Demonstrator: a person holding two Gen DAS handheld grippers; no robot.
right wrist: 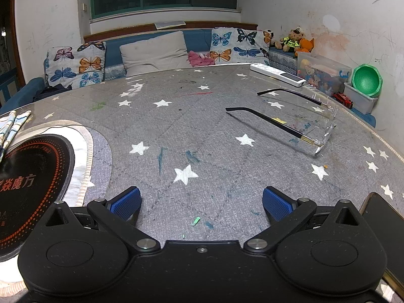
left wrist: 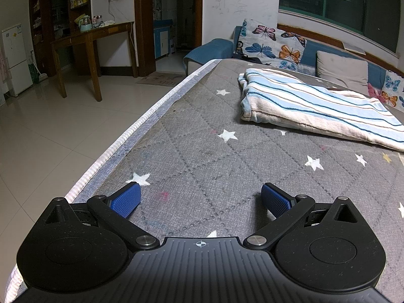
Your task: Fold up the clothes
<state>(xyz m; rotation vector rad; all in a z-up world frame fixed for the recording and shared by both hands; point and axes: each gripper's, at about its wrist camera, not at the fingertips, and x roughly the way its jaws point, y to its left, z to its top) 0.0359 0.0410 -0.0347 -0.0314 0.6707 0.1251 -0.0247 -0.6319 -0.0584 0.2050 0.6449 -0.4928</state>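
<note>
My left gripper sits low over the grey starry bench, its blue fingers spread wide with nothing in them. The folded striped cloth lies far off to the right on the bench. My right gripper is wide open and empty too. Beyond it lie glasses, and a round black cooker sits on the left.
</note>
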